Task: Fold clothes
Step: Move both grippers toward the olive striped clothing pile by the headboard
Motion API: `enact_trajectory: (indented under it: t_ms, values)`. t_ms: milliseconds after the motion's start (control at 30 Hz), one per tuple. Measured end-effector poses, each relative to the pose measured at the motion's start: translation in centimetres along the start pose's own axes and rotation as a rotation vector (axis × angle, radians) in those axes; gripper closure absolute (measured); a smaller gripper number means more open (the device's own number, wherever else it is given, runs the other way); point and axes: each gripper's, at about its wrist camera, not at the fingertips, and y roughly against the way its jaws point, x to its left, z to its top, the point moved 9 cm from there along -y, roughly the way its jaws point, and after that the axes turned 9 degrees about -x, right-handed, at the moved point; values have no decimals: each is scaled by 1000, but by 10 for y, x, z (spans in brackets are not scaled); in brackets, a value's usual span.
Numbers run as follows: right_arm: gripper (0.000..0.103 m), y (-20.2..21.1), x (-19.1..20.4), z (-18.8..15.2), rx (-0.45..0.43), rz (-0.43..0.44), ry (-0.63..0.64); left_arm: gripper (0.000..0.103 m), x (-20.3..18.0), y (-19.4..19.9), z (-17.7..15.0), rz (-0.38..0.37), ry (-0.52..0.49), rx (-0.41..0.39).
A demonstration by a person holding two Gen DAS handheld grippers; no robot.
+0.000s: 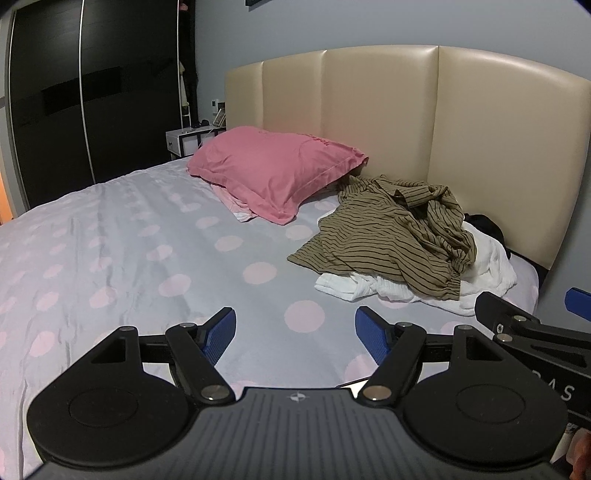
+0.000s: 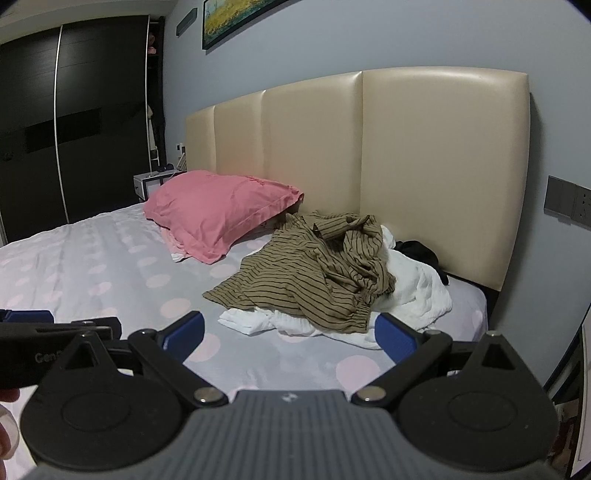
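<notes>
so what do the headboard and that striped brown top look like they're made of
Headboard: looks like padded leather or faux leather, cream and glossy; light sheens across its smooth, seamed panels. Which of the two, I cannot tell.

Striped brown top: a thin, soft woven fabric, matte; it crumples into fine folds and its cuff is gathered. The exact fibre is unclear.

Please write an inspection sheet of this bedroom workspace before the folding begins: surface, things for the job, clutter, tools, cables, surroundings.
Surface: bed with a grey sheet with pink dots, mostly bare in front.
Job's things: striped brown shirt lying crumpled on top of white clothes; a black garment behind them at the headboard. None folded.
Clutter: pink pillow resting on a paler pillow.
Tools: left tool open, holding nothing; right tool open, holding nothing. Both are short of the clothes.
Cables: nothing seen.
Surroundings: dark wardrobe, nightstand, framed picture, wall switches.
</notes>
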Motion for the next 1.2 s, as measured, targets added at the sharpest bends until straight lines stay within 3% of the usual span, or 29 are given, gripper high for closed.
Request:
enact_trajectory:
  t_ms: [1200]
  values:
    - [3, -7, 3, -2, 30, 40, 6, 33, 11, -4, -11, 28, 16, 61]
